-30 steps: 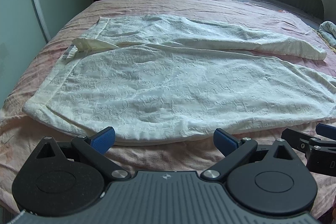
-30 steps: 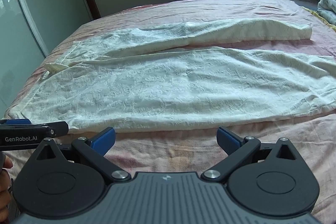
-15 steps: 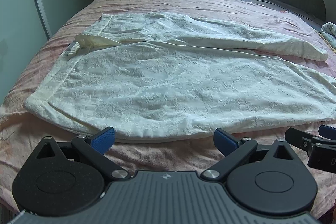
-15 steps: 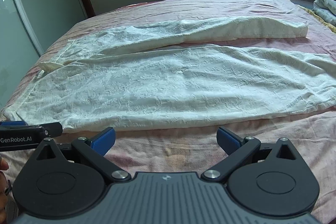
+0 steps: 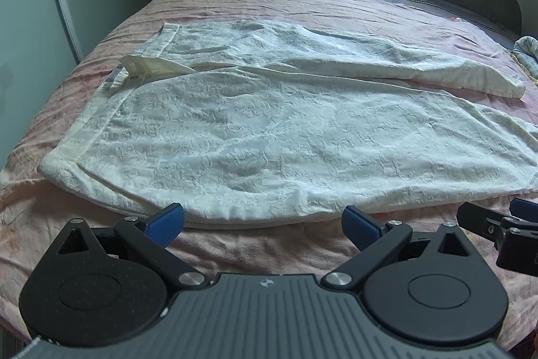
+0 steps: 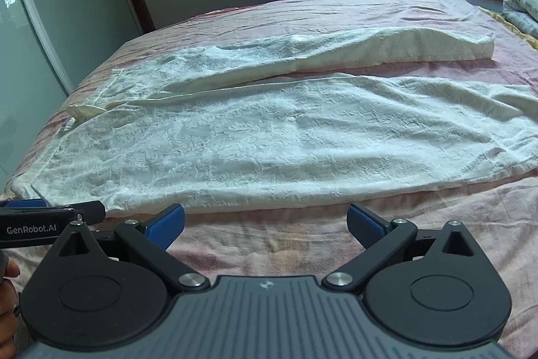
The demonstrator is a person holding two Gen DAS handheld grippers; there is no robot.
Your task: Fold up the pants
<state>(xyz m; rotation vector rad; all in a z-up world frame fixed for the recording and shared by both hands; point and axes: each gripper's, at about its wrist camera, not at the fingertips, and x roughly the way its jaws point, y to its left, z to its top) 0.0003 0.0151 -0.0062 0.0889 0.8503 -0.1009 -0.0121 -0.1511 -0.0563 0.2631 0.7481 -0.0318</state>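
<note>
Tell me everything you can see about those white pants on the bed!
The white pants look like thin, cream-white cloth with a raised lacy pattern. They lie spread flat on the pink bedsheet, waistband at the left with a small flap turned over, the two legs stretching right with a strip of sheet showing between them. The near leg is wide and lightly wrinkled; the far leg is narrower. Neither the left gripper nor the right gripper touches them.

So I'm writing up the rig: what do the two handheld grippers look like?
Both match: the left gripper and right gripper have black linkage arms on round black discs, a ribbed grey body and blue textured finger pads. The left gripper's side reads "GenRobot.AI" in white.
</note>
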